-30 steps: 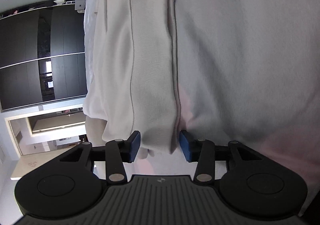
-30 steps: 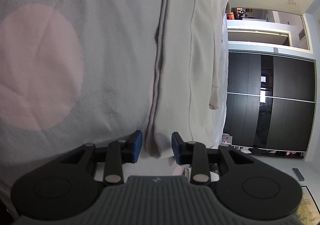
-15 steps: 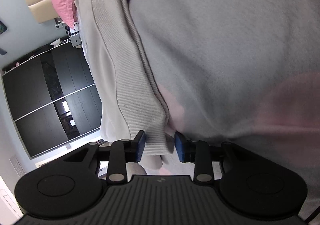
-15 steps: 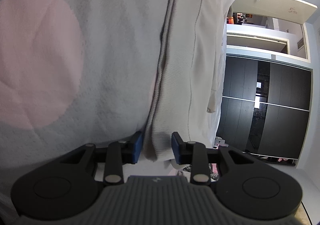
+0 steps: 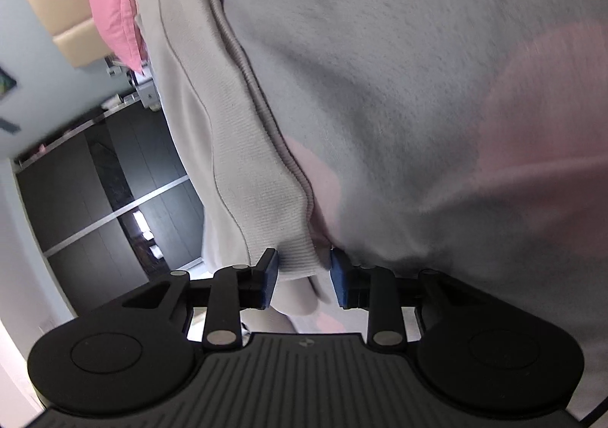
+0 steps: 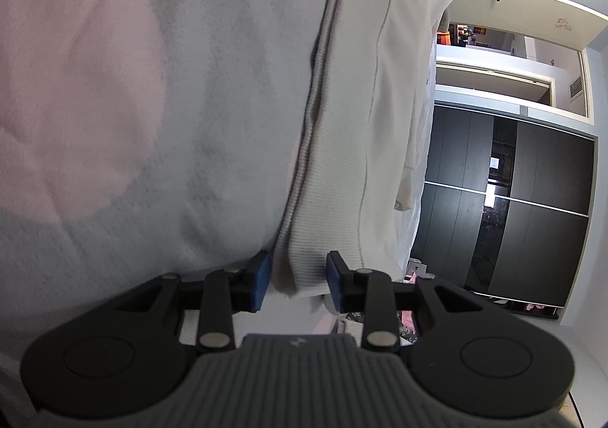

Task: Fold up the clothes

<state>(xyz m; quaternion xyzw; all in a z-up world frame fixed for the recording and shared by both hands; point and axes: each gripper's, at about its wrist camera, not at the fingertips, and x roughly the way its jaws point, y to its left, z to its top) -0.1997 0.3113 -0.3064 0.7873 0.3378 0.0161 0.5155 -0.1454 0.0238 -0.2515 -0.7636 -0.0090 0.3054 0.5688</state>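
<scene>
Dark wardrobe doors are seen behind a grey, pink-spotted blanket. Its cream ribbed garment hem is pinched by the opening left gripper and by the right gripper.

I see a dark wardrobe with sliding doors at left of the left wrist view, and again at right of the right wrist view. Pink pillow and beige padded headboard upper left. Grey blanket with pink spots fills the rest. White shelf niche upper right.
</scene>
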